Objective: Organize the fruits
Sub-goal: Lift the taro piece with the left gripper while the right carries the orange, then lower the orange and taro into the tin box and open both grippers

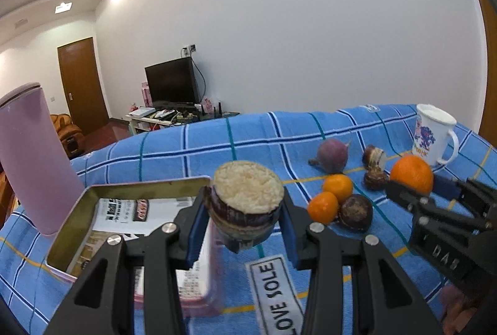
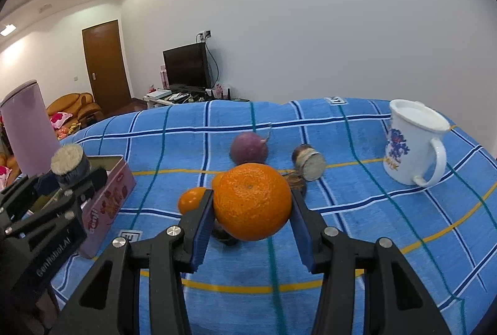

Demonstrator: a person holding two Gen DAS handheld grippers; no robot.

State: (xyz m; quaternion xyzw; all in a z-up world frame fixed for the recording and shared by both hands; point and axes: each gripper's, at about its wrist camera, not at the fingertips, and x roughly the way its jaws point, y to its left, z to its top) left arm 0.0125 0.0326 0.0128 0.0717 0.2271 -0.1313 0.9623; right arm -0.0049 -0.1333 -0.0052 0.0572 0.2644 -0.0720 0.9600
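In the left wrist view, a cut, dark-skinned fruit piece (image 1: 248, 204) with a pale top face is clamped between the blue pads of the left gripper (image 1: 245, 229), held at centre frame above the near edge of an open tin box (image 1: 71, 220) on the blue checked cloth (image 1: 217, 148). In the right wrist view, a large orange (image 2: 252, 201) is clamped by the right gripper (image 2: 251, 229) at centre frame, lifted above the cloth. Behind it a purple round fruit (image 2: 248, 148) and another cut piece (image 2: 309, 162) are seen lying on the cloth, with a small orange (image 2: 192, 200) at the left pad. A white mug (image 2: 410, 145) is seen upright at the right, and a pink tumbler (image 2: 28, 130) at the left edge.
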